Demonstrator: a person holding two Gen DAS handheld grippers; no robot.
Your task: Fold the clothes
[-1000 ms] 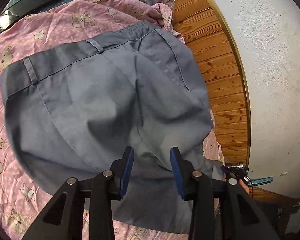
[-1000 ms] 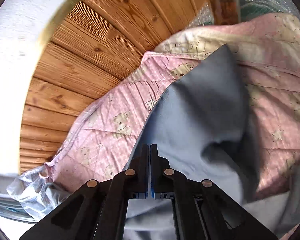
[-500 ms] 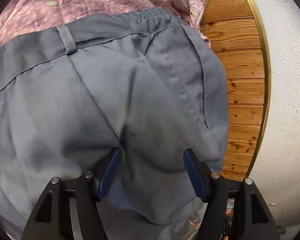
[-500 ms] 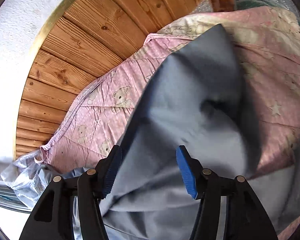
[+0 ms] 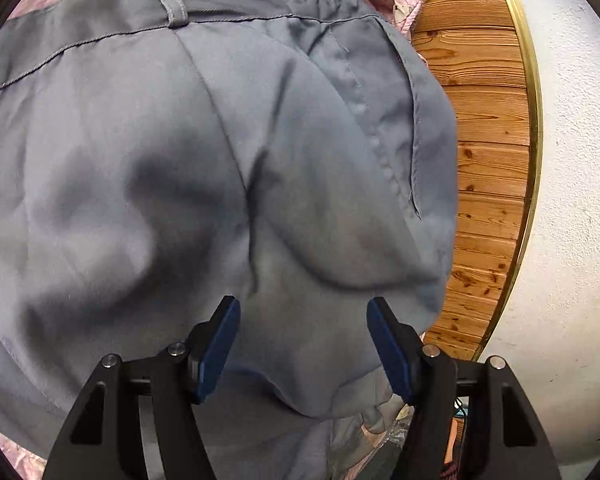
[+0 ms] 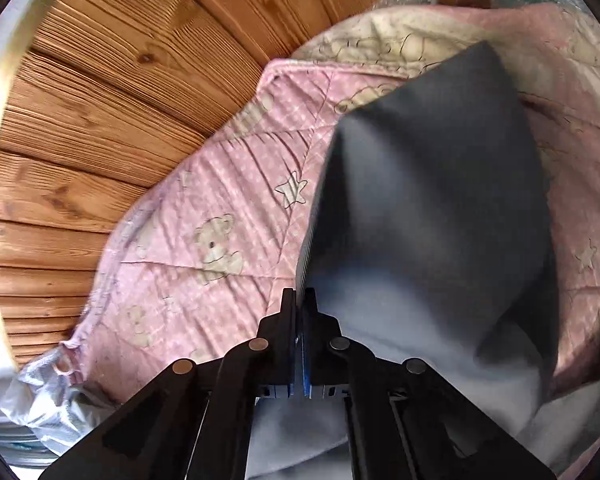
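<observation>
Pink bear-print quilt (image 6: 220, 240) as work surface; wood-plank floor (image 6: 100, 100) upper left of the right view, white wall (image 5: 572, 200) along the right of the left view. Grey trousers (image 5: 220, 160) spread over the quilt, waistband at frame top. Left gripper (image 5: 303, 312) above the cloth, jaws wide apart. Right gripper (image 6: 299, 294) pinched on the trousers' edge; half a second ago it gaped open.
</observation>
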